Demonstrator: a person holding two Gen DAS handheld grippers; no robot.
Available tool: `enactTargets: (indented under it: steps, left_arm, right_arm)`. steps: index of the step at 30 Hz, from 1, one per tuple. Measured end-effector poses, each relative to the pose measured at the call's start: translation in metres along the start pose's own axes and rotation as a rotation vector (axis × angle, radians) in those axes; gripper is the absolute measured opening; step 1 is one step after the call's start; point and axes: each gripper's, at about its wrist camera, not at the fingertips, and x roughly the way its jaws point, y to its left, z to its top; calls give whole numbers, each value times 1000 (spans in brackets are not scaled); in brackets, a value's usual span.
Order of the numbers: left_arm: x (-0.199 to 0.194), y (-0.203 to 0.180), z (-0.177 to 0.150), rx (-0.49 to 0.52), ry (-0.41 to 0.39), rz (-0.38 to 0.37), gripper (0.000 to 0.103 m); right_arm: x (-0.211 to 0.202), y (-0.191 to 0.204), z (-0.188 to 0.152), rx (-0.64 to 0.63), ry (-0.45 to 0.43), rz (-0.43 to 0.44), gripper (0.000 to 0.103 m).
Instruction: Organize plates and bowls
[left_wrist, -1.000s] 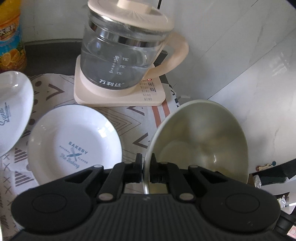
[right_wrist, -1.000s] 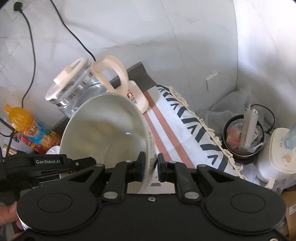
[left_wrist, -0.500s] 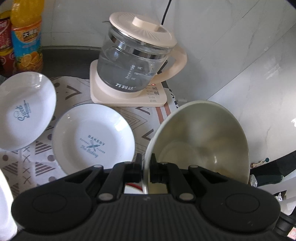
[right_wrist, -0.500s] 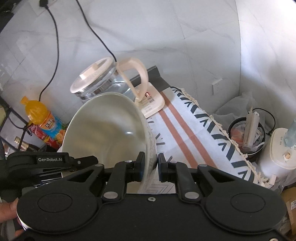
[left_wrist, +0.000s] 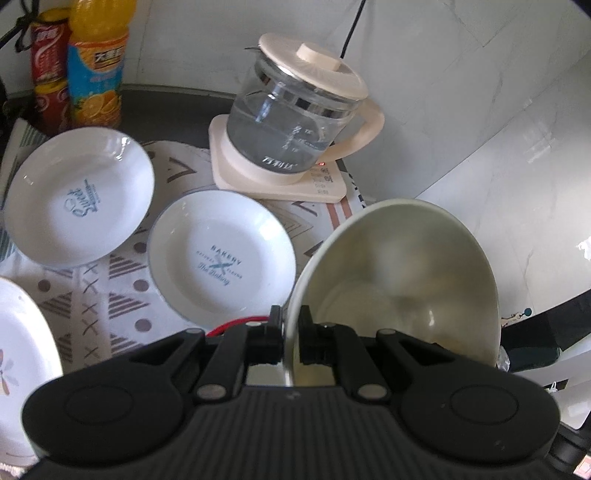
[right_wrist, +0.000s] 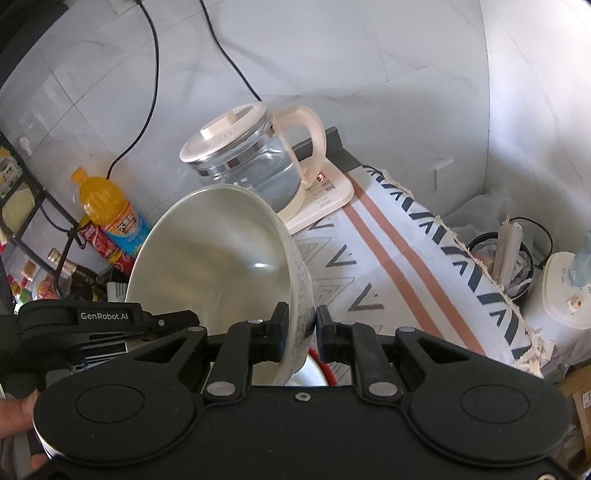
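Tilted pale bowl (left_wrist: 399, 273) (two plates (left_wrist: 221, 258) flat)

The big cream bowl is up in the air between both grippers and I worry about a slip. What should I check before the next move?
1. Left gripper clamps the large cream ceramic bowl by its rim: ok.
2. Right gripper clamps the opposite rim of the bowl, a finger on each side of the wall: ok.
3. Bowl clear of the glass kettle with cream lid: ok, a gap shows.
4. Bowl level: not ok, it looks tipped on its side in both views.
5. White "Bakery" plate and white "Sweet" plate lie flat on the patterned cloth: ok.
6. Landing spot under the bowl: cannot tell, hidden by the grippers.
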Motion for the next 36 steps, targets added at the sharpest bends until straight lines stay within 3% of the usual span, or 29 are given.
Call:
enactTargets:
  steps: [20, 36]
  left_arm:
    - [-5, 38, -42, -43, 112, 17, 6]
    - [15, 47, -48, -38, 163, 80, 7]
  right_arm:
    - [0, 10, -52, -4, 93, 0, 17]
    - [22, -2, -61, 28, 146, -36, 18]
